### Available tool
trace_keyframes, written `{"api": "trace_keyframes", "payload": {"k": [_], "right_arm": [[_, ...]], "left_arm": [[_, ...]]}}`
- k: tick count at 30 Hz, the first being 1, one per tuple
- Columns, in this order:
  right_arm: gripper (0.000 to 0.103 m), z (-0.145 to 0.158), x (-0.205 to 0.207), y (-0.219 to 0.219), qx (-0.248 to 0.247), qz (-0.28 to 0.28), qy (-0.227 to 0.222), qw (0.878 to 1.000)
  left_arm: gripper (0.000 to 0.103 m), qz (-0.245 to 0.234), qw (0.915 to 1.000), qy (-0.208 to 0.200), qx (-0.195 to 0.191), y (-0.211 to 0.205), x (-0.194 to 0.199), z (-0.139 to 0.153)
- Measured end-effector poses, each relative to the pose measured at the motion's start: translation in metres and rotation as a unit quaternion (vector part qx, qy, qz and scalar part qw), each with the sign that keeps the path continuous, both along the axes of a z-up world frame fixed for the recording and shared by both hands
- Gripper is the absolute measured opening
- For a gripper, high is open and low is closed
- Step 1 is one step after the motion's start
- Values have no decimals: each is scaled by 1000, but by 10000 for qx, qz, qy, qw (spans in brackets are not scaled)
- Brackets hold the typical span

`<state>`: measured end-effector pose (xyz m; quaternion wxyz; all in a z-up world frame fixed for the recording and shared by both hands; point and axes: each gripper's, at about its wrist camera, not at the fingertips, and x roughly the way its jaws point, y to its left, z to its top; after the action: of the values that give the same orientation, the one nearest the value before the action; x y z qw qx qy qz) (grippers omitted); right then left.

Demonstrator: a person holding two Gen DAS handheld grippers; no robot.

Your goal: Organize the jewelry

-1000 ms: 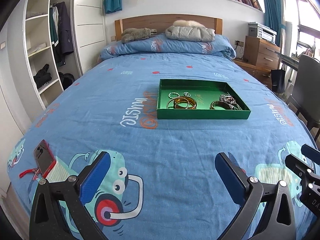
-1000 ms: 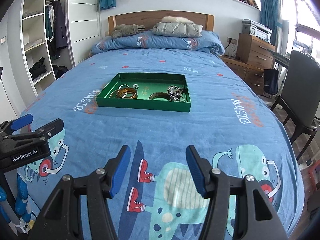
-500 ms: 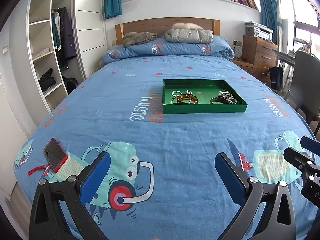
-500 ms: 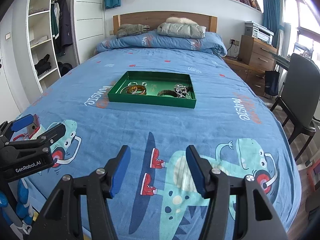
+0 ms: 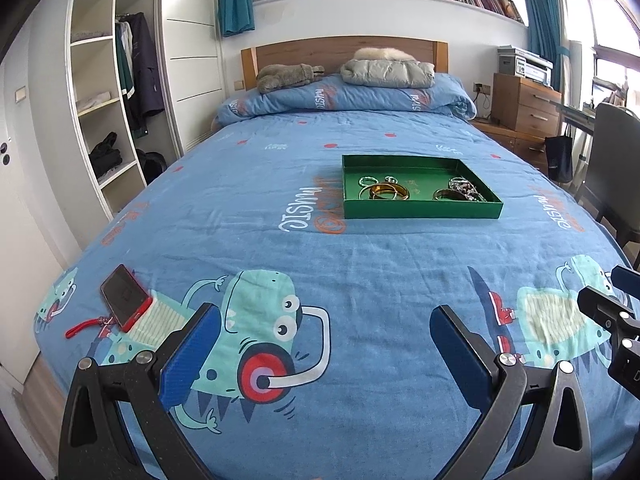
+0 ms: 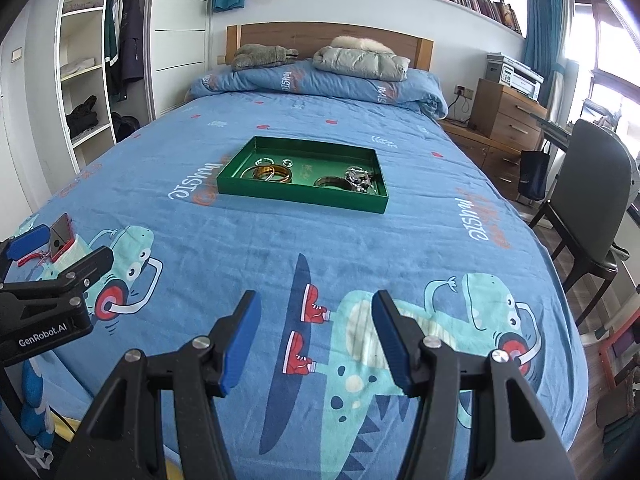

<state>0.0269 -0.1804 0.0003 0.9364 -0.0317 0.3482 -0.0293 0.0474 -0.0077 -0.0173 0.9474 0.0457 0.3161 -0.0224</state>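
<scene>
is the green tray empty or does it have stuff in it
Not empty: the green tray holds gold bangles and a beaded tangle.

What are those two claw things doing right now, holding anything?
Left gripper: open, holding nothing, above the bedspread.
Right gripper: open, holding nothing, well short of the green jewelry tray.

A shallow green tray [image 5: 420,208] lies flat on the blue bedspread, open on top, near the middle of the bed. Inside, toward its left, amber-gold bangles [image 5: 387,192] overlap one another, with thin silver rings [image 5: 369,181] just behind them. Toward the right rests a dark bronze bangle [image 5: 446,194], touching a tangled heap of silvery chains or bracelets [image 5: 464,189] (too small to sort apart). The right wrist view shows the same tray [image 6: 300,200] at a slant.
</scene>
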Motion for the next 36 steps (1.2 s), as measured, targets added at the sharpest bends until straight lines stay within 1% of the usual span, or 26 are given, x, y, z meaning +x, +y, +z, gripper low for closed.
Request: {"api": "trace_keyframes", "payload": {"k": [10, 13, 21, 36], "right_arm": [[56, -9, 0, -2, -56, -109, 37, 9999], [56, -10, -1, -5, 8, -157, -32, 9999], [56, -7, -10, -13, 112, -318, -391, 9987], [56, -12, -14, -35, 130, -626, -566, 9963]], "left_arm": [[103, 103, 9999, -16, 69, 5, 1, -3], [103, 116, 9999, 24, 98, 6, 2, -4], [103, 150, 9998, 80, 142, 11, -1, -6], [103, 187, 9997, 99, 91, 18, -2, -9]]}}
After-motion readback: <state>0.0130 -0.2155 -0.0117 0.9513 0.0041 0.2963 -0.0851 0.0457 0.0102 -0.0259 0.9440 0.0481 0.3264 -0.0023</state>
